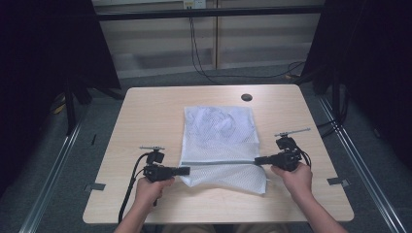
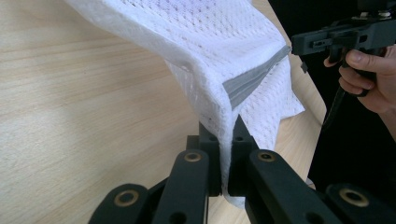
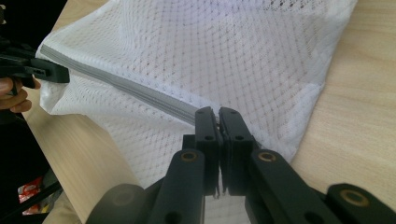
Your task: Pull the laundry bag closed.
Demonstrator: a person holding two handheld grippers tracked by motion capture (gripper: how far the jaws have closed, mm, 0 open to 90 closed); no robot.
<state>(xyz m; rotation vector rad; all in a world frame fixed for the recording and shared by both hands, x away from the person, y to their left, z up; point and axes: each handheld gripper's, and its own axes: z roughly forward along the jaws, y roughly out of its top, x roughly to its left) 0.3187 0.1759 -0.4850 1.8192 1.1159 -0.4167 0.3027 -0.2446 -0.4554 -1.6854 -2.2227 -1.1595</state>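
A white mesh laundry bag [image 1: 218, 141] lies on the light wooden table [image 1: 145, 111], with something bluish and crumpled inside its far half. A grey zipper [image 1: 221, 162] runs across its near part. My left gripper [image 1: 186, 170] is shut on the bag's left edge by the zipper's end [image 2: 247, 84], and the cloth [image 2: 210, 51] rises from between its jaws. My right gripper [image 1: 257, 160] is shut on the zipper's other end [image 3: 140, 91], with the mesh [image 3: 224, 51] spread beyond it. Each gripper view shows the other gripper across the bag.
A round black grommet [image 1: 247, 97] sits in the table near its far edge. Black curtains hang at both sides, and cables [image 1: 199, 63] trail over the floor behind the table. A person's hands [image 1: 296, 179] hold both grippers near the front edge.
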